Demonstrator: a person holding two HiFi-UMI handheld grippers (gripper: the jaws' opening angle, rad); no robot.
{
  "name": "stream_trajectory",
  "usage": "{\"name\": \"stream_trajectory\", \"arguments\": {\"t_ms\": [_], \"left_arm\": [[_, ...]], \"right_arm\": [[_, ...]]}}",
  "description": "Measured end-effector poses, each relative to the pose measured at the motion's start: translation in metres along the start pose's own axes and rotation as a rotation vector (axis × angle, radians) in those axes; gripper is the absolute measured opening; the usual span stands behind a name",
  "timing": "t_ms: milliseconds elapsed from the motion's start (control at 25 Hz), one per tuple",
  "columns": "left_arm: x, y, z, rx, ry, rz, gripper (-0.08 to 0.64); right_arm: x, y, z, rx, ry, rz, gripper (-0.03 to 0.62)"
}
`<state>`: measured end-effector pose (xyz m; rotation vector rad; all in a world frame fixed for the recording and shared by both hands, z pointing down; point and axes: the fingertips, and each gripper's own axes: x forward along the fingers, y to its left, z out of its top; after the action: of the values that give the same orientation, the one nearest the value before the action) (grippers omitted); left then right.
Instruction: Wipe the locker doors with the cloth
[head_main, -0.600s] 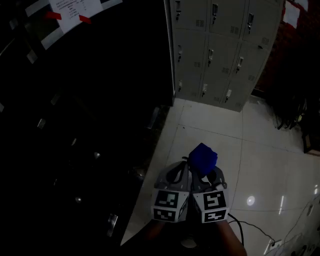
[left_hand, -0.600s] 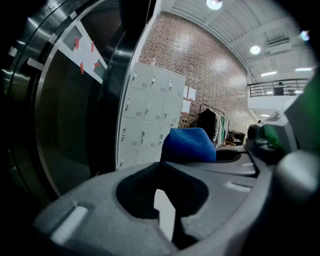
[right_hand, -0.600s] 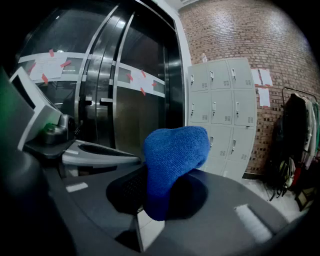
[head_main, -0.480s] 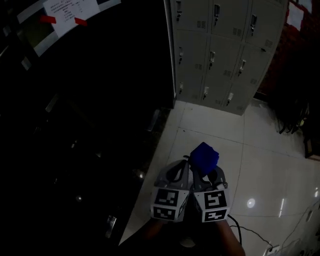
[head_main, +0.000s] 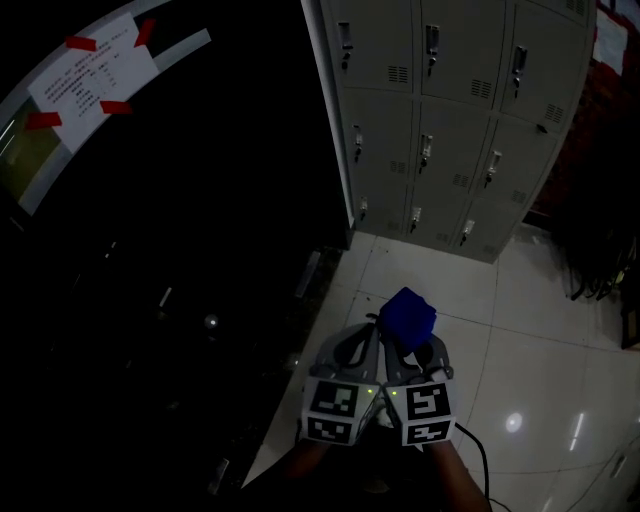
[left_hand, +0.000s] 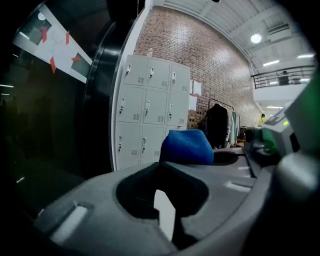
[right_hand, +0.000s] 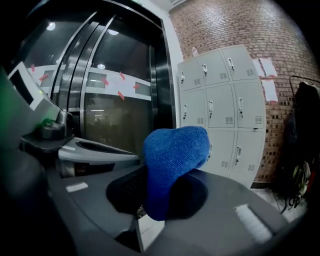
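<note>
The top row of the lockers (head_main: 450, 120) is running off the upper edge of the head view. Left of the lockers, darkness is swallowing the wall, and the print on the taped notice (head_main: 95, 80) is showing too small to read. In front of the lockers, the cloth (head_main: 406, 315) is sitting with its lower end hidden inside the right tongs (head_main: 412, 345), and in the right gripper view it is covering part of a lower door. Right of the lockers, dark hanging things (right_hand: 304, 120) are showing too dim to name.

Brick wall (right_hand: 280, 30), glossy white tile floor (head_main: 520, 340), dark glass partition (right_hand: 115, 120)
</note>
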<state>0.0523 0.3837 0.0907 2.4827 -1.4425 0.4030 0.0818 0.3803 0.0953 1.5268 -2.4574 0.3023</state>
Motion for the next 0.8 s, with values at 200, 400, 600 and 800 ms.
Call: {"name": "stream_trajectory", "arguments": {"t_ms": [200, 400, 600, 800], "left_arm": [[0.045, 0.004, 0.014, 0.004, 0.021, -0.008, 0.003], [0.079, 0.011, 0.019, 0.006, 0.033, -0.022, 0.005], [0.117, 0.034, 0.024, -0.015, 0.033, -0.031, 0.003], [0.167, 0.084, 0.046, -0.031, 0.02, -0.038, 0.005]], "right_arm": [[0.029, -0.034, 0.008, 0.013, 0.015, 0.004, 0.067], [0.055, -0.053, 0.007, 0.015, 0.034, 0.005, 0.067], [0.095, -0.072, 0.008, 0.006, 0.055, 0.002, 0.067], [0.162, -0.086, 0.027, -0.016, 0.072, -0.008, 0.067]]}}
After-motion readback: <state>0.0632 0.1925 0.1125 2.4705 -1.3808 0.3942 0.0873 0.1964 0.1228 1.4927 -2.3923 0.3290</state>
